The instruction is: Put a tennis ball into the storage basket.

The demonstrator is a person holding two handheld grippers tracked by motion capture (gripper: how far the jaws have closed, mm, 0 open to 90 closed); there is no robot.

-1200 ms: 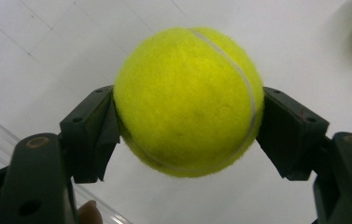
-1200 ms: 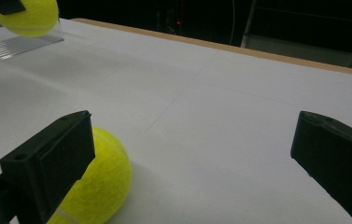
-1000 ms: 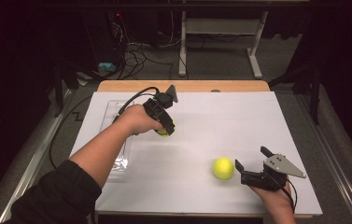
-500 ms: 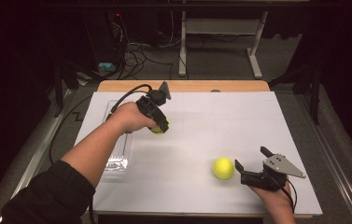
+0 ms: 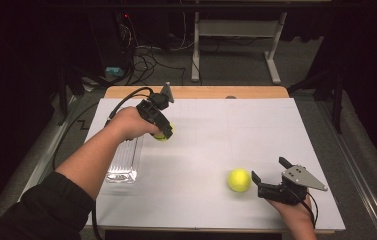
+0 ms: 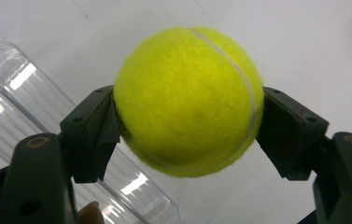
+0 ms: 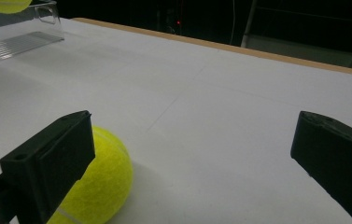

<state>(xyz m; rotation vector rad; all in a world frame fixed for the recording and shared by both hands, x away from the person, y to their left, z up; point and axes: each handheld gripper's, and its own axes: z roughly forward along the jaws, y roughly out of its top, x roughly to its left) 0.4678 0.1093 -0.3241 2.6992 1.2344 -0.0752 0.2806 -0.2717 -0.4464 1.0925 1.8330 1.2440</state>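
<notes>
Left gripper (image 6: pixel 187 135) clamps fuzzy yellow tennis ball (image 6: pixel 187 100) above clear ribbed plastic tray (image 5: pixel 124 161) near desk's left edge | right gripper (image 5: pixel 271 176) spread beside second yellow ball (image 5: pixel 239 180), front-right | next: lower, release into tray

Left gripper (image 5: pixel 162 131) with clamped tennis ball (image 6: pixel 187 100), seemingly farther left, toward clear tray (image 5: pixel 124 160).

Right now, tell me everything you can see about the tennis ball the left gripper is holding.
The tennis ball is bright yellow-green and fuzzy like felt, with a pale curved seam running down one side. The left gripper clamps it between its two black jaws, one pressing each side. It is held above the white table, beside the clear plastic tray, with its surface looking clean and undented.
</notes>
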